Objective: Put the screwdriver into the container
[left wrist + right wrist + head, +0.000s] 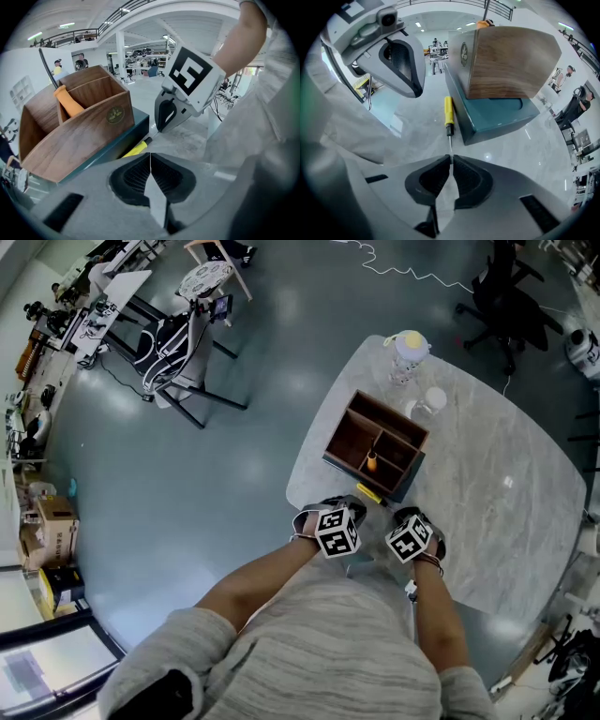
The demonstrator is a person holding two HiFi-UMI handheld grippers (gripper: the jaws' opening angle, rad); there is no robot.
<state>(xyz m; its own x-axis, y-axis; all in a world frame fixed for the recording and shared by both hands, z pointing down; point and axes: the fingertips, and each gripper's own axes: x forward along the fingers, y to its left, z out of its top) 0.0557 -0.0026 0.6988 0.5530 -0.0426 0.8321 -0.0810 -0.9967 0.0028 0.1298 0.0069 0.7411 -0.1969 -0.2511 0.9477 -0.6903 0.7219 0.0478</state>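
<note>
The screwdriver [448, 111] has a yellow handle and a thin metal shaft, and lies flat on the marble table against the container's teal base. My right gripper [450, 161] points steeply down over its tip and is shut on the end of the shaft. The container [375, 444] is a wooden box with compartments; an orange-handled tool [68, 104] stands in one. My left gripper [150, 161] hovers beside the box, shut with nothing in it. From the left gripper view, the yellow handle [136, 149] shows under the right gripper [161, 123]. In the head view both grippers [339, 514] [403, 519] sit at the table's near edge.
A bottle with a yellow lid [409, 351] and a small clear cup [432, 400] stand beyond the box. The marble table [511, 488] stretches to the right. Its near-left edge runs close to my grippers. Chairs and desks stand on the floor beyond.
</note>
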